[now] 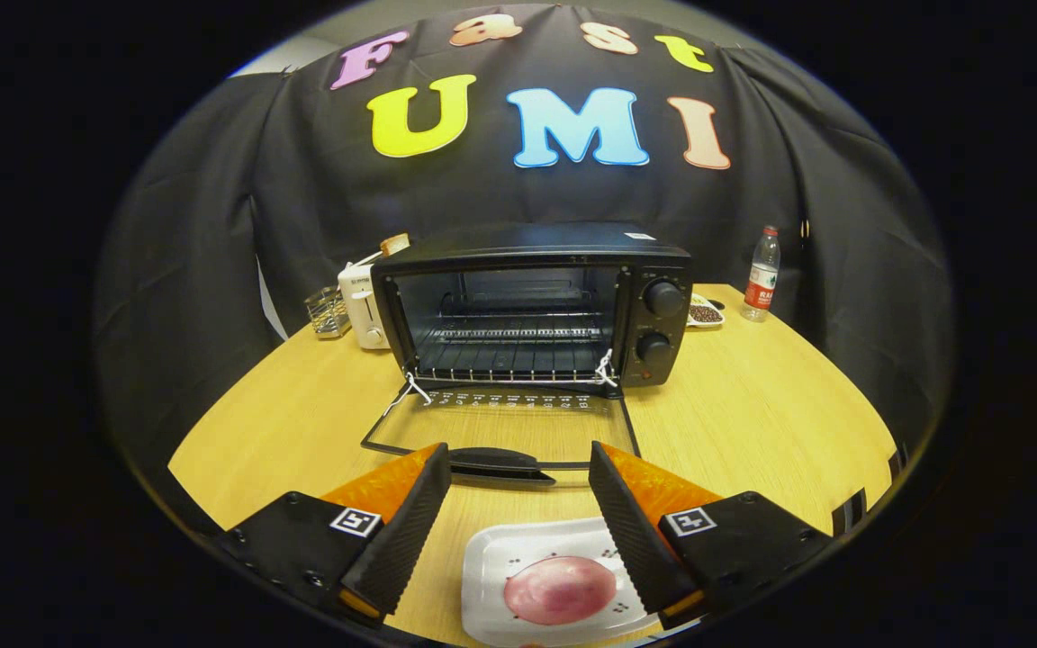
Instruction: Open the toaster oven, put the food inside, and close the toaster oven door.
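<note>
Black toaster oven (532, 301) on round wooden table (752, 405), glass door (500, 432) folded down flat; gripper (518, 468) spread wide above pink food (560, 589) on white rectangular tray (491, 567), fingers touching nothing

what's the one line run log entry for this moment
stage: oven open, food not yet in | toaster oven door down flat | tongs open, empty | food on white tray between fingers

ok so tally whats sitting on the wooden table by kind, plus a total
Black toaster oven, door open: 1
White pop-up toaster: 1
Wire mesh basket: 1
Clear plastic bottle: 1
White trays with food: 2
Total: 6
Open gripper above the near tray.
</note>
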